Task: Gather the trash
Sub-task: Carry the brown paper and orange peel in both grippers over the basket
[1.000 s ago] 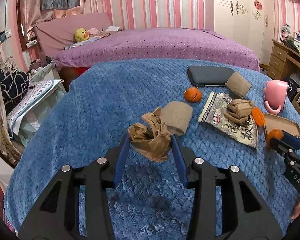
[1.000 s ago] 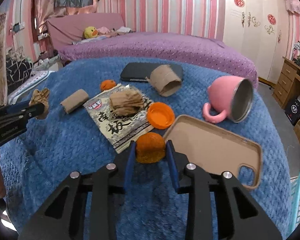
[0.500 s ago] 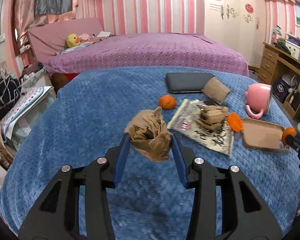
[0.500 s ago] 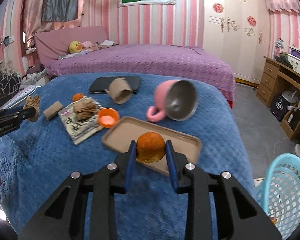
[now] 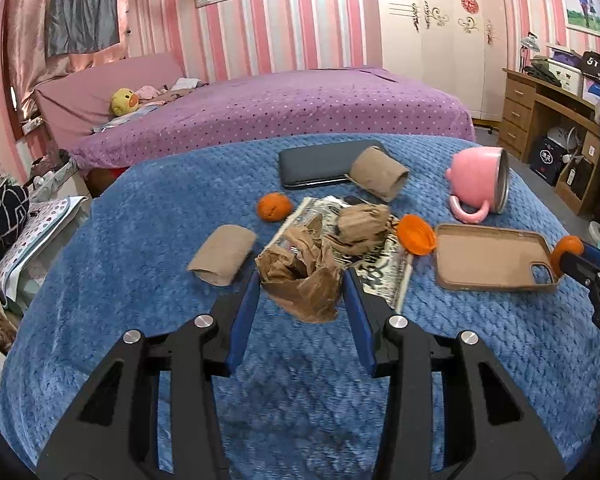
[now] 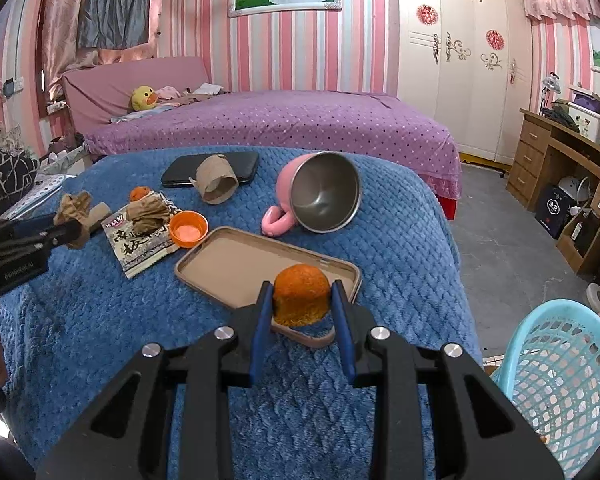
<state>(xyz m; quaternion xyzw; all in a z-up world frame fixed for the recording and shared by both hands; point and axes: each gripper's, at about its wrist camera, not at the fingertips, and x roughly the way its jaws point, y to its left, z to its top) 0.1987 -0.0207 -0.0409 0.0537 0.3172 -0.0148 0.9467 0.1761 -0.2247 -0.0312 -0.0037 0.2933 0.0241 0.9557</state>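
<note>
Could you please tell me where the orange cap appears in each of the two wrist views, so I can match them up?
Left wrist: the orange cap sits right of centre, between the printed wrapper and the phone case.
Right wrist: the cap sits left of centre, at the case's far left corner, beside the wrapper.
Shared landmark: the pink mug lying on its side.

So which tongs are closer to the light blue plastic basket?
Right. The right tongs, gripping orange peel, hang just left of the basket. The left tongs are over the blanket's far side.
</note>
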